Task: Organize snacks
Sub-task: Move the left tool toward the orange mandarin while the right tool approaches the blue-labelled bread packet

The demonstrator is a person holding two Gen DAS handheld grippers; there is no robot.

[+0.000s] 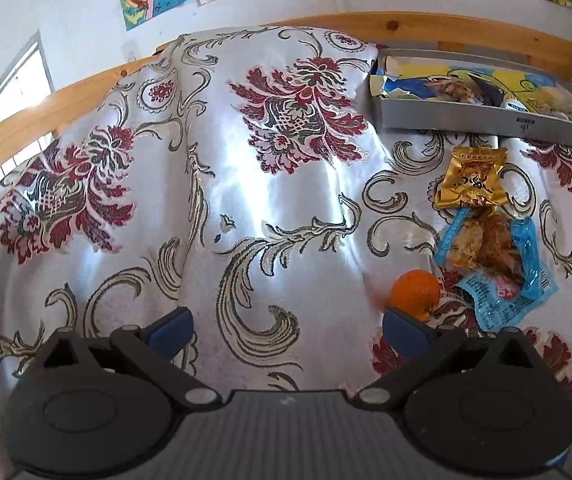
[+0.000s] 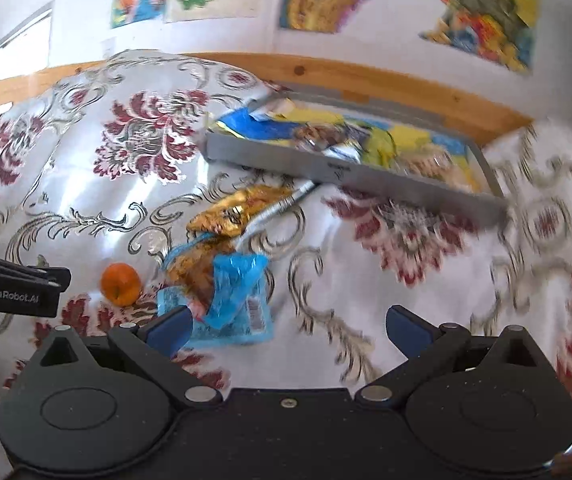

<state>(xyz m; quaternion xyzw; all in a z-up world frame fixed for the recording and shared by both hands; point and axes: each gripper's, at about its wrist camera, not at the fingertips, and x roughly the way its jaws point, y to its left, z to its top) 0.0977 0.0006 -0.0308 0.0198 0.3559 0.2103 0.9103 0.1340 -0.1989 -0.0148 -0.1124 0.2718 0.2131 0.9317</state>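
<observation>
A small orange fruit (image 1: 414, 291) (image 2: 121, 283) lies on the floral cloth, touching the tip of my left gripper's right finger. Beside it rest a blue snack packet (image 1: 498, 272) (image 2: 221, 300) and a gold snack packet (image 1: 472, 182) (image 2: 237, 208). Behind them stands a grey tray (image 1: 466, 118) (image 2: 326, 168) holding several snack packs. My left gripper (image 1: 288, 330) is open, nothing between its fingers. My right gripper (image 2: 289, 328) is open too, its left fingertip over the blue packet's near edge. The right wrist view is motion-blurred.
A shiny white cloth (image 1: 245, 200) with red flowers covers the whole surface. A wooden rail (image 1: 406, 26) runs along the back under a wall with colourful pictures. The other gripper's black body (image 2: 9, 288) shows at the left edge of the right wrist view.
</observation>
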